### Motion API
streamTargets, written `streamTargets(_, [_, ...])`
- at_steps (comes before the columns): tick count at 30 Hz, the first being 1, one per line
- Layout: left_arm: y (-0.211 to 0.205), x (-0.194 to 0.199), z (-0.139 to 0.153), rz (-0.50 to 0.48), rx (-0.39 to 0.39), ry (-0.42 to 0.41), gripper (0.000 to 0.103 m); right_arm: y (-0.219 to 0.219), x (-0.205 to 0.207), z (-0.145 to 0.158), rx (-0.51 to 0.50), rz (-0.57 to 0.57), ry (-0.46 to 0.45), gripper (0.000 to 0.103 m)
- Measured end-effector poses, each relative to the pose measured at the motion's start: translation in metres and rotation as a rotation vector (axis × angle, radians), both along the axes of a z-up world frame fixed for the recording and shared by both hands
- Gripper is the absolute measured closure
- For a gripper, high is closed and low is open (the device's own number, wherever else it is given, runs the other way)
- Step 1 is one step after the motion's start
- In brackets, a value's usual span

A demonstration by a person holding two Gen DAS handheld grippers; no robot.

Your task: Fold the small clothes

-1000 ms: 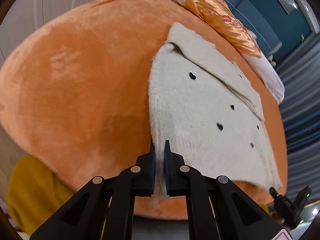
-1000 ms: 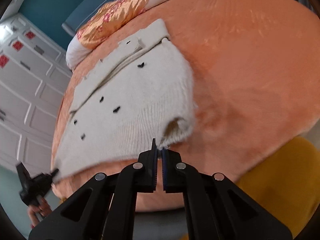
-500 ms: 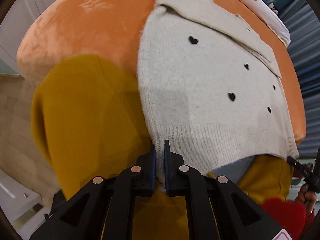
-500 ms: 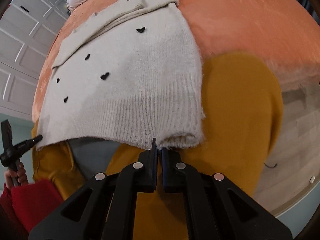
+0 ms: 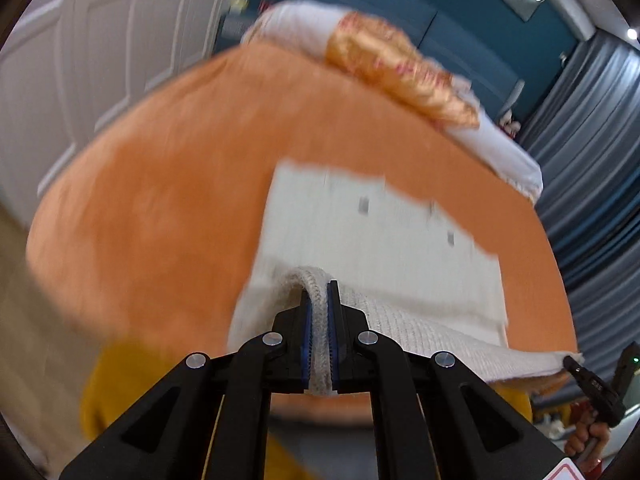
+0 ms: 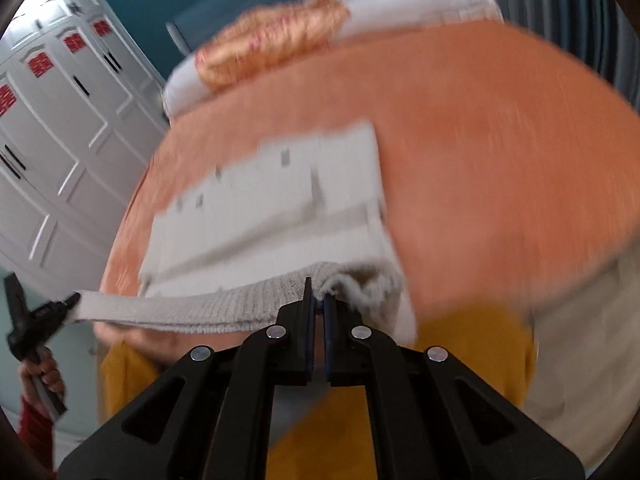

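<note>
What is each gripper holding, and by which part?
Both hold the cream knitted sweater by its ribbed bottom hem: the left gripper at one corner, the right gripper at the other.

From where I'm driving this, the thing carrying everything is a bed covered in a plush orange blanket [image 5: 168,200], fuzzy and rounded off at the near edge, with mustard-yellow fabric [image 6: 460,344] showing just below that edge. Lying straight on the blanket is a cream knit sweater with small dark marks [image 5: 360,240], its far part flat on the bed around 1 o'clock in the left wrist view and 11 o'clock in the right one; the near ribbed hem is off the surface. Up at 12 o'clock sit a white pillow [image 5: 508,152] and a shiny orange-gold patterned cushion [image 6: 272,52] resting on it. Everything's motion-blurred.
</note>
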State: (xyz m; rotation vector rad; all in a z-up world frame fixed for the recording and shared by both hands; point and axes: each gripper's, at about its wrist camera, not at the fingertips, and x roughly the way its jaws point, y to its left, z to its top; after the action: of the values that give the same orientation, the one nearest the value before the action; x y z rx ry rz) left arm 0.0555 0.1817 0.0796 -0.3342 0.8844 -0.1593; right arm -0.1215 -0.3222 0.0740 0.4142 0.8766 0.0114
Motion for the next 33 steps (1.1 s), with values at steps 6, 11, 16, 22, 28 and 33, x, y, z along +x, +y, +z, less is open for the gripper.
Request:
streamTargets(6, [-0.021, 0.091, -0.017, 0.063, -0.013, -0.009, 0.098, -0.013, 0.092, -0.010, 0.025, -0.087, -0.096, 0.101])
streamTargets(11, [-0.039, 0.138, -0.046, 0.099, 0.036, 0.030, 0.098, -0.024, 0.148, -0.032, 0.058, -0.148, -0.097, 0.101])
streamTargets(16, [-0.050, 0.170, -0.067, 0.121, 0.093, 0.059, 0.098, -0.030, 0.191, -0.054, 0.070, -0.185, -0.073, 0.101])
streamTargets(22, [-0.056, 0.207, -0.099, 0.142, 0.141, 0.126, 0.098, -0.036, 0.232, -0.081, 0.085, -0.213, -0.025, 0.101])
streamTargets(28, [-0.062, 0.231, -0.127, 0.153, 0.174, 0.172, 0.098, -0.041, 0.266, -0.115, 0.084, -0.228, 0.039, 0.101])
streamTargets(33, [-0.064, 0.243, -0.155, 0.154, 0.208, 0.191, 0.096, -0.044, 0.285, -0.149, 0.070, -0.215, 0.111, 0.101])
